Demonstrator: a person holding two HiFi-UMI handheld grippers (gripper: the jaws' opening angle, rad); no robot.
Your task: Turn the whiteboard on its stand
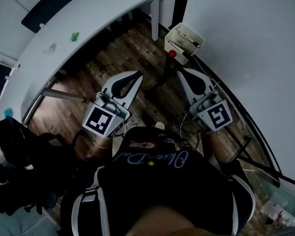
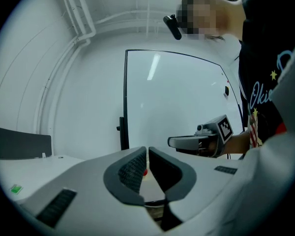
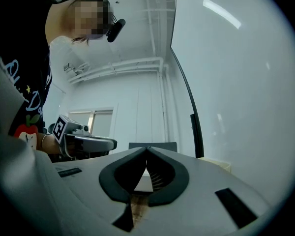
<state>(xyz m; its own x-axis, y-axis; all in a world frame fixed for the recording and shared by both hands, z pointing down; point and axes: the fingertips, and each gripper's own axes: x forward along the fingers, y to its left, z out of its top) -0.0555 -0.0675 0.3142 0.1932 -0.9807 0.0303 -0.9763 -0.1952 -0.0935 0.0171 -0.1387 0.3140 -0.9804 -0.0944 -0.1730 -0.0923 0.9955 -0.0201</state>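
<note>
I hold both tongs low and side by side in front of me, tips aimed at the whiteboard's near edge, which I judge a ready stance before taking hold. My left tongs (image 2: 147, 154) stand barely parted, a thin slit with nothing in it. My right tongs (image 3: 146, 151) are closed tip to tip, also empty. The whiteboard (image 1: 246, 43) rises ahead and to the right of the right tongs, untouched, and its pen tray (image 1: 199, 37) sits just beyond both tips. The curved white surface (image 1: 78, 28) lies well off to the left of the left tongs. The board runs out of the head view at top and right. Its stand (image 1: 160, 77) shows only as dark bars, the feet mostly hidden. I cannot make out a pivot lock or the tray's contents.
</note>
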